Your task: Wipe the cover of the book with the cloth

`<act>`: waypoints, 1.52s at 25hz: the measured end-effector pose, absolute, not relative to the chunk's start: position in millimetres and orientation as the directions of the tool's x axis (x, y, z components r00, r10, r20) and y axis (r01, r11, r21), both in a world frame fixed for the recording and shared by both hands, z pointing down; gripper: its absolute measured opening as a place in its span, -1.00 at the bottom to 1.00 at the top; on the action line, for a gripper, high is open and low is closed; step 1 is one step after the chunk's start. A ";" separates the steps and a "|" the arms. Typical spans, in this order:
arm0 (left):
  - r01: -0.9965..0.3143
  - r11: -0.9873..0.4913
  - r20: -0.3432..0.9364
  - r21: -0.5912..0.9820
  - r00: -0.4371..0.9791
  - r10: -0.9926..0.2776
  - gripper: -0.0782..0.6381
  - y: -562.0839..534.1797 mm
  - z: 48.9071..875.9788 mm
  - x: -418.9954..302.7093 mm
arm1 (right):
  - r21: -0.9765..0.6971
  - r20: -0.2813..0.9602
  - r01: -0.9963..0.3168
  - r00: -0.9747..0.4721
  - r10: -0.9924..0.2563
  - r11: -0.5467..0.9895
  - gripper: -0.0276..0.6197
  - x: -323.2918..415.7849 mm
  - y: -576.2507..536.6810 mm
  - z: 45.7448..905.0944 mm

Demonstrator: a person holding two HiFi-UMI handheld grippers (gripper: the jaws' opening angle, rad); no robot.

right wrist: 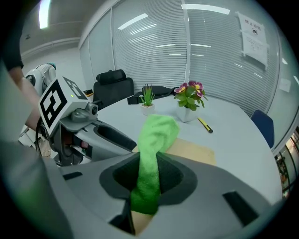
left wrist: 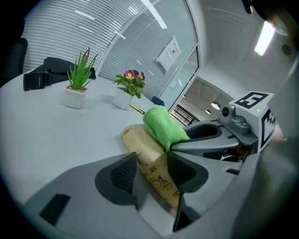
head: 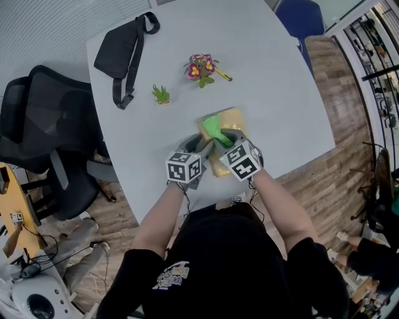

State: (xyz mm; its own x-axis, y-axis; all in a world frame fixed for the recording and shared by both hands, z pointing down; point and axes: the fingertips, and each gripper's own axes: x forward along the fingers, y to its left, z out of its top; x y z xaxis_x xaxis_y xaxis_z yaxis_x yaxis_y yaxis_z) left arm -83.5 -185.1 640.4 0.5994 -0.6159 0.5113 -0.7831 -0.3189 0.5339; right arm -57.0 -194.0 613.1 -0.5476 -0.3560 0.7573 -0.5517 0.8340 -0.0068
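A tan book (head: pixel 232 118) lies on the white table (head: pixel 274 93) near its front edge, with a green cloth (head: pixel 214 128) draped over it. My right gripper (head: pixel 227 139) is shut on the cloth (right wrist: pixel 156 135), which hangs between its jaws (right wrist: pixel 145 186) above the book (right wrist: pixel 194 151). My left gripper (head: pixel 202 148) sits at the book's near left corner. In the left gripper view the book (left wrist: pixel 140 140) runs between its jaws (left wrist: pixel 153 161), which close against it. The cloth (left wrist: pixel 161 123) and the right gripper (left wrist: pixel 205 137) lie just beyond.
A black bag (head: pixel 121 50), a small green plant (head: pixel 161 95), a potted flower (head: pixel 201 67) and a yellow pen (head: pixel 223 75) lie farther back on the table. A black office chair (head: pixel 43 124) stands at the left, a blue chair (head: pixel 300 15) behind.
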 end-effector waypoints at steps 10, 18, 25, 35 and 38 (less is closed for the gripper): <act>-0.781 -0.320 0.507 0.536 0.601 -0.618 -0.19 -185.8 640.4 -83.4 | 0.023 0.755 -0.571 -0.529 -0.388 0.821 -0.61 -46.5 -196.0 616.2; -0.782 -0.321 0.505 0.534 0.600 -0.621 -0.19 -185.2 639.8 -83.8 | 0.023 0.747 -0.661 -0.487 -0.452 0.750 -0.62 -12.5 -211.4 617.6; -0.781 -0.321 0.505 0.536 0.601 -0.619 -0.19 -185.7 640.7 -84.2 | 0.033 0.742 -0.730 -0.440 -0.506 0.682 -0.61 18.6 -224.7 619.7; -0.780 -0.321 0.506 0.537 0.603 -0.617 -0.19 -185.9 640.4 -83.4 | 0.030 0.752 -0.809 -0.368 -0.546 0.587 -0.62 54.3 -236.3 619.7; -0.780 -0.320 0.508 0.538 0.603 -0.615 -0.19 -186.6 640.9 -83.4 | 0.056 0.758 -0.819 -0.338 -0.558 0.572 -0.62 61.5 -239.6 617.9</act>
